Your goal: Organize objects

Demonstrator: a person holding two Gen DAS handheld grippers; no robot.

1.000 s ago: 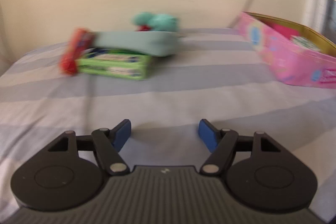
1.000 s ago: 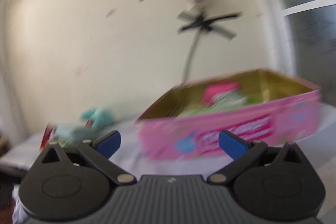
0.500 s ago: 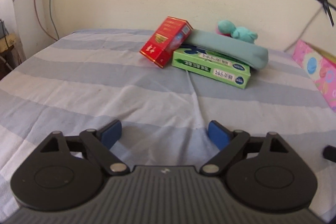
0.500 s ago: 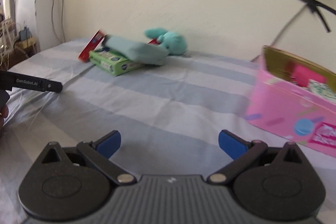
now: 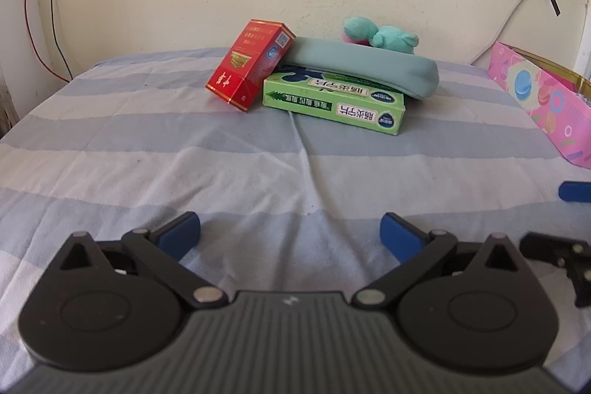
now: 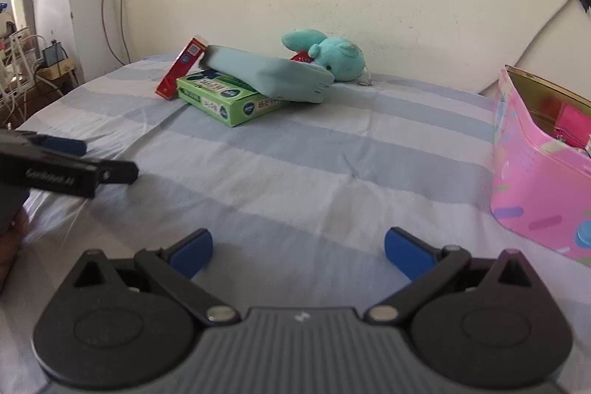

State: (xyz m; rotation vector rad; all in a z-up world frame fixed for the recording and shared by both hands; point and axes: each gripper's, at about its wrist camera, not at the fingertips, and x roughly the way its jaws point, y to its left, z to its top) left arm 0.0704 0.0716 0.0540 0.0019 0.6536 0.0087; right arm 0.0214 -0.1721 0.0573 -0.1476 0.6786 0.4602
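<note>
A pile lies at the far side of the striped bed: a red box (image 5: 251,63) leaning on a teal pouch (image 5: 364,69), which rests on a green box (image 5: 334,102), with a teal plush toy (image 5: 380,36) behind. The pile also shows in the right wrist view: red box (image 6: 181,67), pouch (image 6: 266,76), green box (image 6: 225,100), plush (image 6: 328,56). My left gripper (image 5: 290,237) is open and empty, low over the sheet, well short of the pile. My right gripper (image 6: 297,252) is open and empty, beside the left one.
A pink tin (image 6: 539,168) with items inside stands at the right, its corner also in the left wrist view (image 5: 543,98). The striped sheet (image 5: 184,154) stretches between grippers and pile. The wall stands behind; cables and a cluttered stand (image 6: 37,61) lie off the left edge.
Both grippers have swung left, from facing the pink tin to facing the pile. Both jaws stay open. The left gripper has come into the right wrist view.
</note>
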